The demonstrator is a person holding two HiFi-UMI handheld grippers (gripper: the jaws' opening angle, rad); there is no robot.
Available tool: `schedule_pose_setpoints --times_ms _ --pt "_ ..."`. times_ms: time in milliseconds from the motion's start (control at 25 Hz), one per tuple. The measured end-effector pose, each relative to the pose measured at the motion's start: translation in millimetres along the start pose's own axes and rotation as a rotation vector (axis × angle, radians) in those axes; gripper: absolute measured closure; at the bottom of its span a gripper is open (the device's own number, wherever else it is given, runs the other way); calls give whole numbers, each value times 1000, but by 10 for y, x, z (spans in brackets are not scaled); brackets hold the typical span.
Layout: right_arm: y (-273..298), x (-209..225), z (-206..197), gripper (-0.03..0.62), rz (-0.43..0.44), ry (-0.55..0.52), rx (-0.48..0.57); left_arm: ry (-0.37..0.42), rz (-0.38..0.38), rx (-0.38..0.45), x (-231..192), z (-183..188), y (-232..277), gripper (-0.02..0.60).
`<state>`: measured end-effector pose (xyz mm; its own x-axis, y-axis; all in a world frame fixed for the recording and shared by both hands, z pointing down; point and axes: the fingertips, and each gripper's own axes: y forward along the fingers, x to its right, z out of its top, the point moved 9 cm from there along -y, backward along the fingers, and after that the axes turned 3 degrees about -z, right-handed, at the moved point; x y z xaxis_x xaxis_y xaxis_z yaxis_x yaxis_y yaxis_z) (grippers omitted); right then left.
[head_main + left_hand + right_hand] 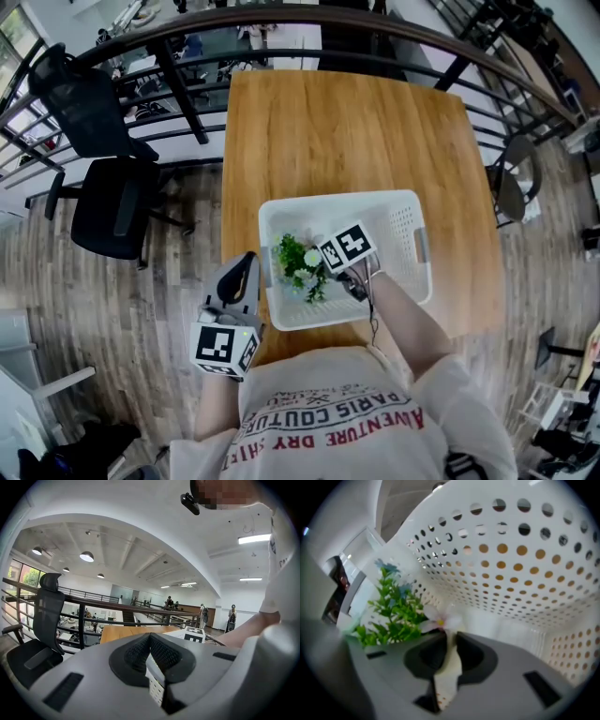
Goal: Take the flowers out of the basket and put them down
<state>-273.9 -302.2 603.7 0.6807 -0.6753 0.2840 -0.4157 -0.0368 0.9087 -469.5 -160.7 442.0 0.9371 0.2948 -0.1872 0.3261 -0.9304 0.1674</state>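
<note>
The basket stands at the worktop's near edge, towards the right corner. The flowers, a small bunch of green leaves with pale blossoms, lie inside it against the left wall.

The right gripper reaches steeply down into the basket, just right of the flowers. In the right gripper view its jaws stand narrow, with only a slit between them through which the basket's holed floor shows. One pale blossom sits right at the tips and the leaves lie to the left of it. The pads do not visibly clamp the bunch.

The left gripper hangs outside the basket, just beside its left wall, over the worktop's near edge close to the left corner. It points about level, away from the person. In the left gripper view its jaws meet at the tips with nothing between them.

Beyond the worktop's far edge runs a dark railing, and an office chair stands on the floor off the left edge.
</note>
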Motion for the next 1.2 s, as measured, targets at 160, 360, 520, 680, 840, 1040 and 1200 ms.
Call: schedule_pose_setpoints --times_ms 160,360,520,680,840,1040,1200 --pt "-137 -27 -20 508 -1 3 42 15 4 8 45 56 -63 555" --pt "-523 -78 -10 513 -26 -38 130 46 -31 25 237 188 -79 555" --pt "-928 -80 -28 516 -57 -102 218 67 -47 39 442 244 -36 555" --pt "-1364 -39 -152 516 -63 -143 305 69 -48 43 756 253 11 555" --pt "-1794 95 -321 517 -62 -181 376 71 -48 52 1186 256 145 555" --pt "-2414 363 -521 517 -74 -221 463 59 -50 78 1809 237 444 555" --pt "-2955 709 -743 517 -103 -248 544 66 -41 107 2301 296 683 555"
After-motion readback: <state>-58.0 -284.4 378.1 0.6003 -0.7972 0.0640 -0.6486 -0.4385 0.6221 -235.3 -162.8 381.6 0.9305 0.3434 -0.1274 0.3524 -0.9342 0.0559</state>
